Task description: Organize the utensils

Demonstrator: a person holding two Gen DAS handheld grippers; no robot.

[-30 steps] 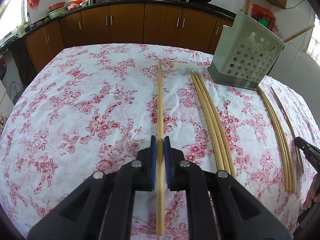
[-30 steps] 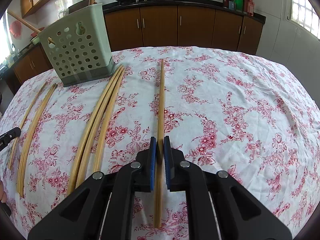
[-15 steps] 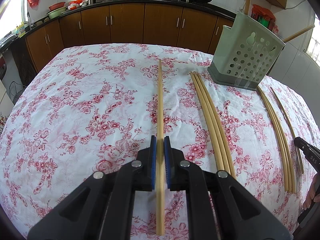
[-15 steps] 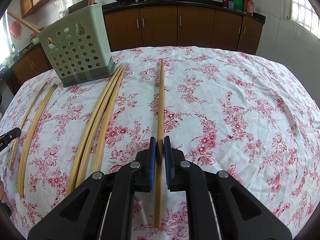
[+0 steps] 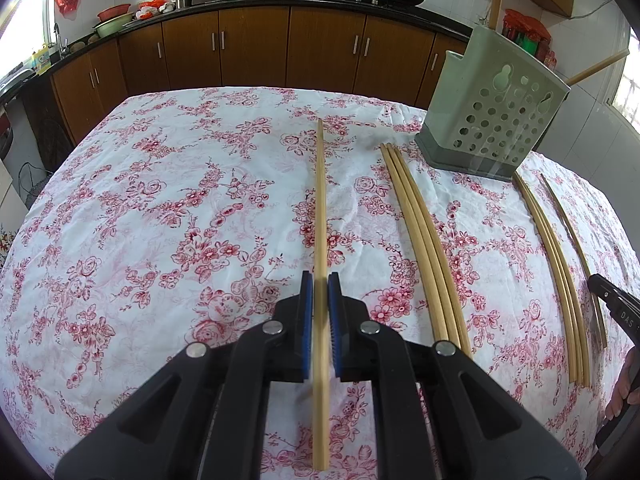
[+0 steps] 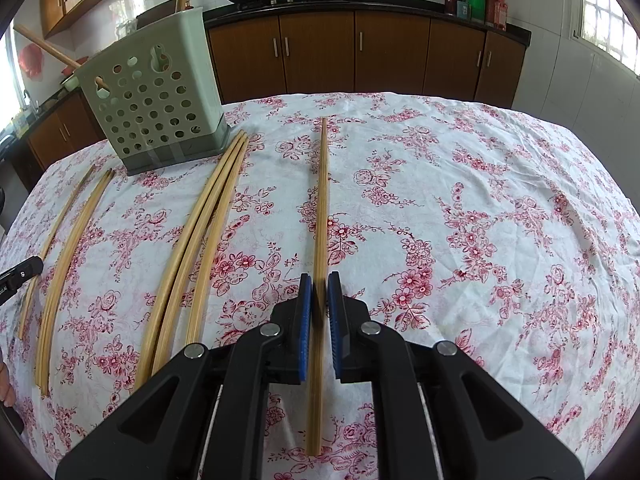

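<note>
Left gripper (image 5: 320, 292) clamped on one chopstick (image 5: 320, 208), right gripper (image 6: 319, 292) pinching another chopstick (image 6: 321, 200). Both sticks above the floral tablecloth (image 5: 160, 220) (near ends blurry). Green holder (image 6: 154, 108) partly hiding two upright sticks.

Both wrist views look steeply down, close over the floral-clothed worktop (image 5: 160, 200), towards brown kitchen cabinets (image 6: 392, 52); both share the perforated pale-green plastic utensil holder (image 5: 492, 120).
</note>
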